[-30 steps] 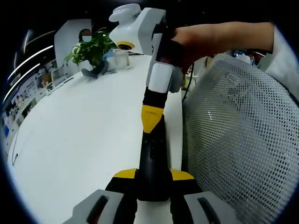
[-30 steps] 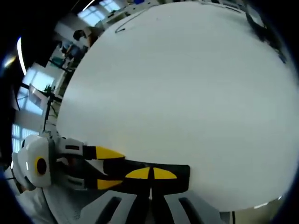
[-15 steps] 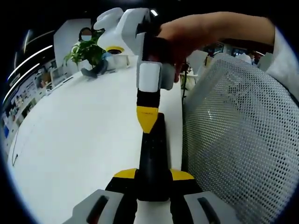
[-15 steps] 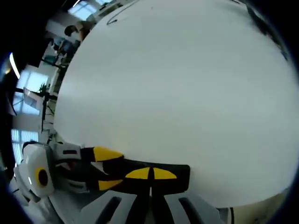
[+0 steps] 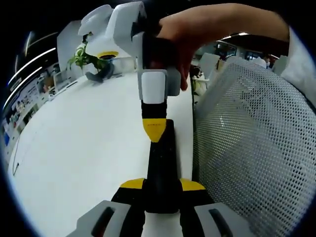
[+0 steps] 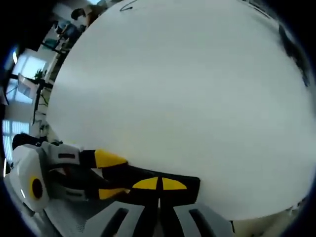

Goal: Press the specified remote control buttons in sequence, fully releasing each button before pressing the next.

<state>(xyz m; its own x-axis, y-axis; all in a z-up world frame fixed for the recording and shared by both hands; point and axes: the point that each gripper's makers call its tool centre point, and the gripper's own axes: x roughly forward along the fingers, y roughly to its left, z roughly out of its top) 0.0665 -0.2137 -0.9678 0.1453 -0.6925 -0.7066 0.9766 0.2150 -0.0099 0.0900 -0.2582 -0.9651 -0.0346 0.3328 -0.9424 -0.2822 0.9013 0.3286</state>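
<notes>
Black remote (image 5: 161,170): your left gripper (image 5: 162,190) is squeezing it tight.
Right gripper (image 6: 158,186): closed tips are pushing a button.
Left to do: you cannot tell.

My left gripper (image 5: 162,186): yellow tips, grey body, clamped on the black remote (image 5: 162,168). My right gripper (image 5: 154,129) at 12 o'clock: white housing, yellow tip. Table (image 5: 84,143) plain white. Chair back (image 5: 256,148) at 3 o'clock: grey mesh. Plant (image 5: 84,57) green.
</notes>
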